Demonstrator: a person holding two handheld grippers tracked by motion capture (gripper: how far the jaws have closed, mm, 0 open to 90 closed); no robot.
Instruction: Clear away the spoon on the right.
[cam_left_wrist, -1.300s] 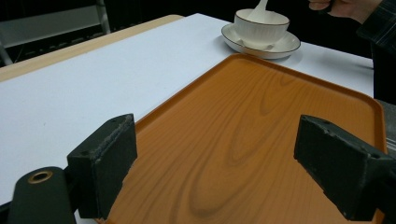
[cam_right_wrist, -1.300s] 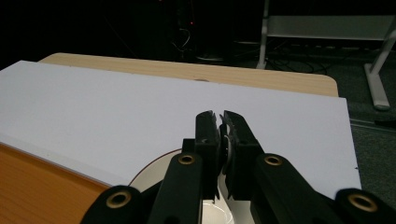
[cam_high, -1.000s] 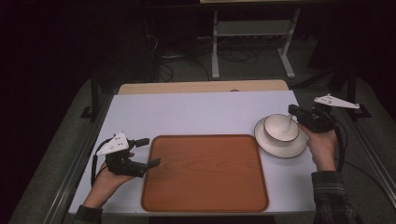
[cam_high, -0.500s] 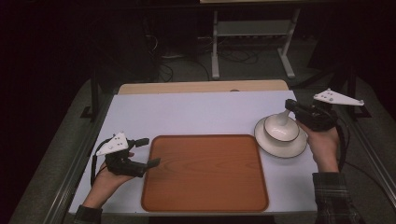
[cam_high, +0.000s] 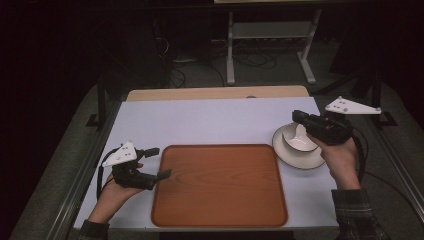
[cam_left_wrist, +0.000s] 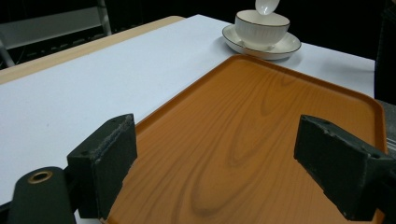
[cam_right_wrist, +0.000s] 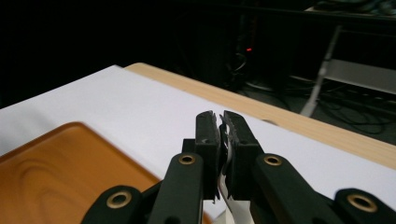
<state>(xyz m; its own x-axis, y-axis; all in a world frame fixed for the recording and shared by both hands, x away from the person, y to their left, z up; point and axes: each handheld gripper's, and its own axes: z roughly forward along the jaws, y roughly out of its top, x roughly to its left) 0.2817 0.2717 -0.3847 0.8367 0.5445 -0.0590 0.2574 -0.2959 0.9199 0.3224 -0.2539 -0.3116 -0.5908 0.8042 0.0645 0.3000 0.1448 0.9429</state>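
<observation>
Right hand-held gripper seemingly clamping spoon

High view overhead — gripper views low, close.

**Hands and grippers at the table**

The left gripper lay low in the person's left hand, jaws spread wide and pointing right. The right gripper, raised in the right hand, pointed left with its jaws pressed nearly together.
</observation>
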